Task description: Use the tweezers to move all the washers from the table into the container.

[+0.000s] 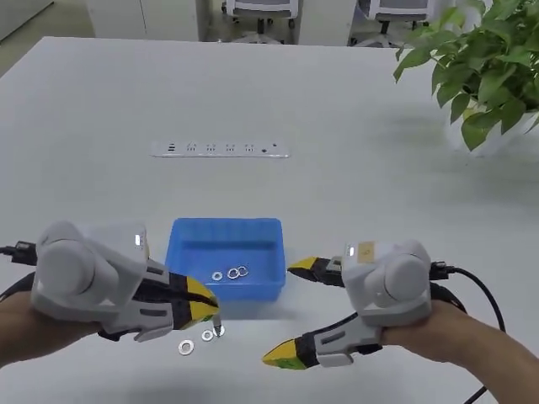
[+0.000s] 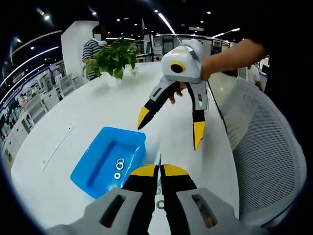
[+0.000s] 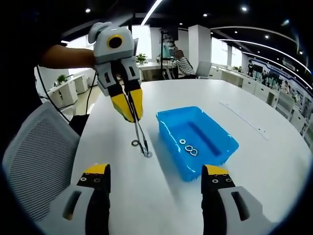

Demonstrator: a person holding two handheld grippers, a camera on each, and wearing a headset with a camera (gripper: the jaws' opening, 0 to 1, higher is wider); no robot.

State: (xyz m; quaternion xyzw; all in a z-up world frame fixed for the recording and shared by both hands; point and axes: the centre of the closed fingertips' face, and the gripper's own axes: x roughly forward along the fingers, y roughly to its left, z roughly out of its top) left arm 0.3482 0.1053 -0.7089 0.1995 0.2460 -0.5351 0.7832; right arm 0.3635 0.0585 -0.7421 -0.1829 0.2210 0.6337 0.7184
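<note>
Washers (image 1: pixel 207 335) lie loose on the white table (image 1: pixel 354 168) at the lower centre of the head view, just in front of the blue container (image 1: pixel 181 252), which holds three more washers (image 1: pixel 229 273). At lower left, the left claw (image 1: pixel 206 307) is closed tight on the tweezers (image 3: pixel 138 129), whose tips point down among the loose washers; whether they touch one I cannot tell. At lower right, the right claw (image 1: pixel 286 313) is spread wide with nothing in it, beside the container's right end. A power strip (image 1: pixel 221 150) lies farther up the table.
</note>
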